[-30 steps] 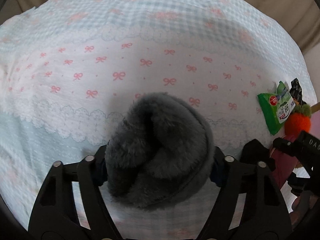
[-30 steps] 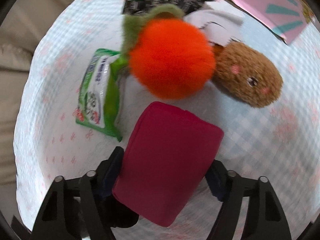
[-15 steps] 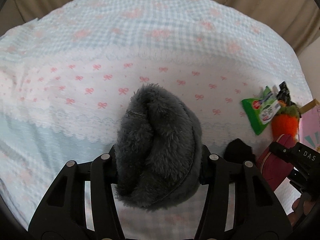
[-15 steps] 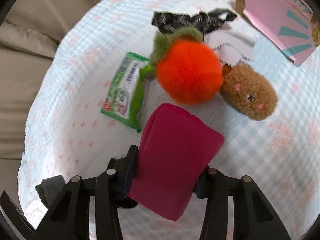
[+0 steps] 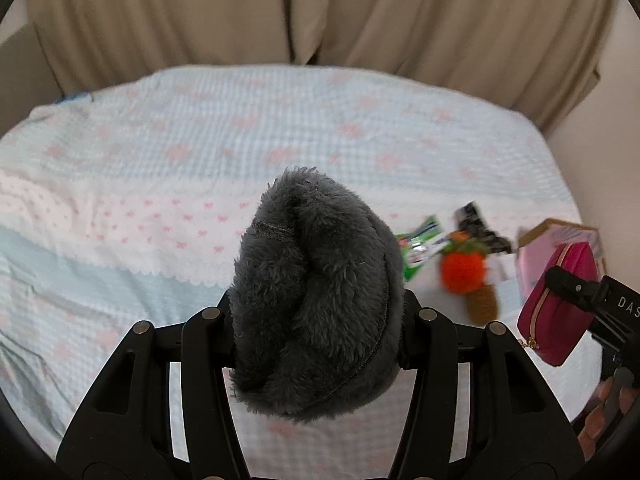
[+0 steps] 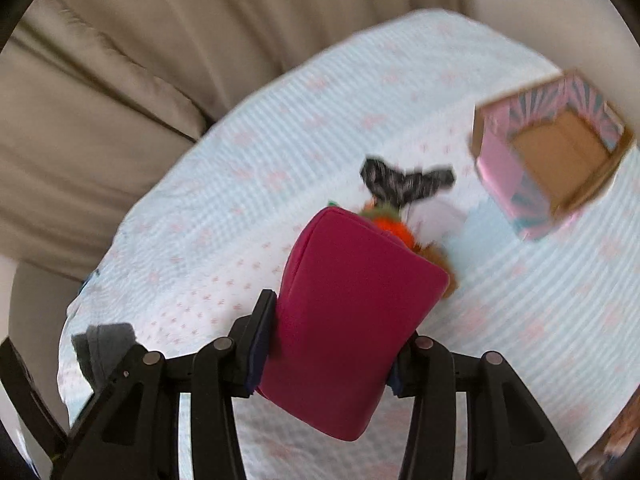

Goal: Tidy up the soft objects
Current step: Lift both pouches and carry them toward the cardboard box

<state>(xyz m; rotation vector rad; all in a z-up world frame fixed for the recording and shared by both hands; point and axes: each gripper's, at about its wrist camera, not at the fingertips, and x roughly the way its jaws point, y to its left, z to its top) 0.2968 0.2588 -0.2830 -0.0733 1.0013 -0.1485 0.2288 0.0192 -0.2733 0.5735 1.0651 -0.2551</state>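
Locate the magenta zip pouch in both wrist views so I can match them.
Left wrist: magenta zip pouch at the right edge, clamped in the right tool.
Right wrist: pouch at bottom centre, between the tool's fingers.
Shared landmark: orange plush ball, lying just beyond the pouch.

1. The left wrist view looks forward between its gripper's fingers, raised above the bed point(image 5: 200, 152), facing the beige curtain point(image 5: 320, 12).
2. The right wrist view looks down at a tilt over the same bed point(image 6: 208, 240), with the open pink box point(image 6: 552, 152) ahead.
3. Both views share the orange plush point(image 5: 463, 273) point(image 6: 394, 229), the box point(image 5: 560, 236) and the magenta pouch point(image 5: 556, 304) point(image 6: 344, 320).
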